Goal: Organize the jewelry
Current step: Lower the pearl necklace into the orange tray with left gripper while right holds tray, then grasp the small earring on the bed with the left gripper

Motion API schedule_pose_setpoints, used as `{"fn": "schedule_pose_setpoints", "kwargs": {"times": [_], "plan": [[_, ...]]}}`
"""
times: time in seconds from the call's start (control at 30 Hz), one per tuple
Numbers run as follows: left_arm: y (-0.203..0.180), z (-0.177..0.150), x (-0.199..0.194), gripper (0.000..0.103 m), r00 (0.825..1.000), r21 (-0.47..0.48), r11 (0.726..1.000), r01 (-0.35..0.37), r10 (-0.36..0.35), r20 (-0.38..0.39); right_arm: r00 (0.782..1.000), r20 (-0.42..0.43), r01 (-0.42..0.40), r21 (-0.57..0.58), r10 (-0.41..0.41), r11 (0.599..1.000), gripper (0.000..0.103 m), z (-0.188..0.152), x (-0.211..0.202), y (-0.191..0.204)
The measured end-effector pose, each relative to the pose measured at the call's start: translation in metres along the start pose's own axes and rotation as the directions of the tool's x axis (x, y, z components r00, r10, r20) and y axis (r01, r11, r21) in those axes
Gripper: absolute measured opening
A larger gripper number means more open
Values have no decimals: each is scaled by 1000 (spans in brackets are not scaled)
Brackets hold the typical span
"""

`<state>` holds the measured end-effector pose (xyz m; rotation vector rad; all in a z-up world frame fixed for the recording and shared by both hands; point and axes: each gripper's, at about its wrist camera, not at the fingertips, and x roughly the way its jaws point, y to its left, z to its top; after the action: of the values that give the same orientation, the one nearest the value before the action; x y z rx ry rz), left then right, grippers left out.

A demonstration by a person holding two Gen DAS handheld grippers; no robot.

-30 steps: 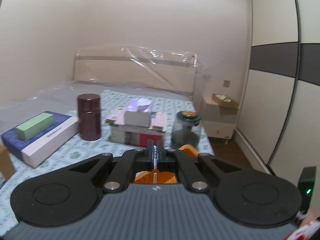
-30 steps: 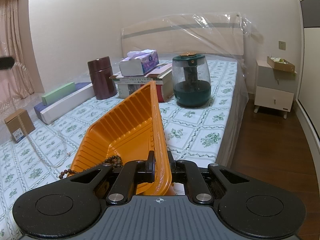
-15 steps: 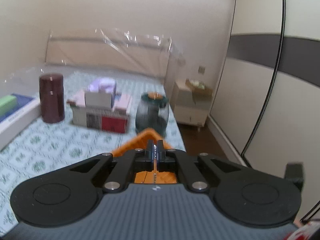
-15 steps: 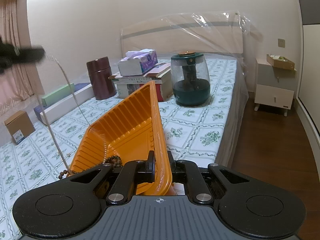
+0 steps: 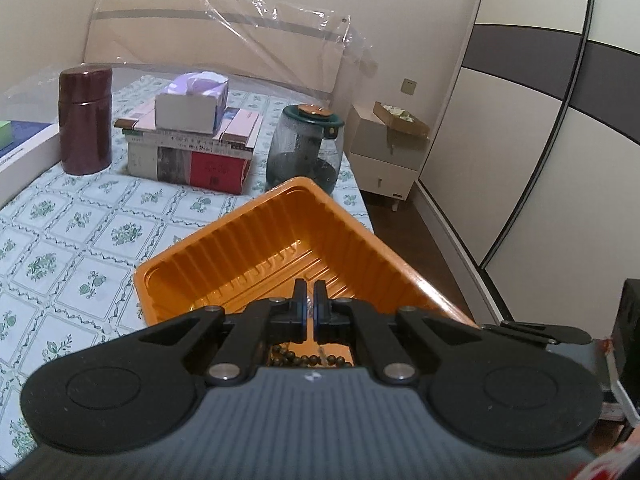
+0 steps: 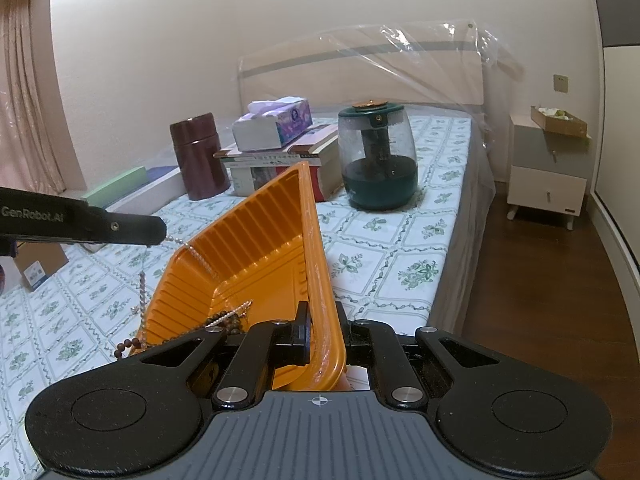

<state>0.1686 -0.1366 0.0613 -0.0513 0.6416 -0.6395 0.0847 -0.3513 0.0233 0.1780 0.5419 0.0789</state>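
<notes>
An orange ribbed plastic tray (image 5: 256, 256) sits tilted on the bed near its right edge. My right gripper (image 6: 320, 320) is shut on the tray's near right rim (image 6: 316, 280). Over the tray's near end, my left gripper (image 5: 309, 292) is shut on a thin pale bead chain (image 5: 308, 301). The right wrist view shows the left gripper (image 6: 159, 233) coming in from the left, with the chain (image 6: 198, 258) draped over the tray's left rim and down inside. A dark brown bead string (image 6: 224, 320) lies in the tray's near corner, and part of it hangs outside.
Behind the tray stand a green-based glass jar (image 6: 376, 160), stacked books (image 5: 192, 156) with a tissue box (image 5: 192, 108) on top, and a dark red canister (image 5: 85, 120). Flat boxes (image 6: 132, 184) lie at the far left. The bed edge drops to wooden floor (image 6: 540, 280) on the right, by a bedside cabinet (image 6: 548, 184).
The left gripper has come down over the tray and entered the right wrist view from the left. Its chain now trails into the tray. The right gripper and tray have not moved.
</notes>
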Motion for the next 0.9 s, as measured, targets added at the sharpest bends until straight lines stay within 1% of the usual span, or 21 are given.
{"fn": "schedule_pose_setpoints", "kwargs": {"times": [0.03,0.1,0.17,0.23,0.3,0.43,0.5,0.6,0.67,0.77,0.9], "plan": [[2,0,1,2,1000,-5,1000,-3,3,-1,1000,0,0,-1,0,1000,9,0,0,0],[5,0,0,8,1000,-19,1000,-9,9,1,1000,0,0,0,0,1000,9,0,0,0],[9,-1,-3,11,1000,-28,999,-14,14,5,1000,0,0,-1,0,1000,9,0,0,0],[15,-2,-9,11,999,-35,999,-38,38,13,1000,0,0,1,0,1000,9,0,0,0],[24,-4,-17,14,998,-49,997,-66,67,22,1000,0,0,0,0,1000,9,0,0,0],[46,-14,-34,15,988,-82,986,-147,151,34,1000,0,0,0,0,1000,9,0,-1,-1],[59,-23,-43,20,978,-96,974,-204,208,32,1000,0,1,0,-1,1000,9,0,-1,-1],[79,-38,-55,22,952,-103,948,-302,306,23,1000,0,0,1,0,1000,9,0,-1,-1],[93,-49,-61,22,937,-117,931,-347,349,2,1000,0,1,-1,-1,1000,9,0,-1,-1],[111,-64,-69,22,917,-138,907,-398,399,-18,1000,-2,2,1,-2,1000,9,0,0,-3],[124,-75,-69,22,897,-124,889,-441,441,-27,1000,-4,5,3,-5,1000,9,-1,-1,-4]]}}
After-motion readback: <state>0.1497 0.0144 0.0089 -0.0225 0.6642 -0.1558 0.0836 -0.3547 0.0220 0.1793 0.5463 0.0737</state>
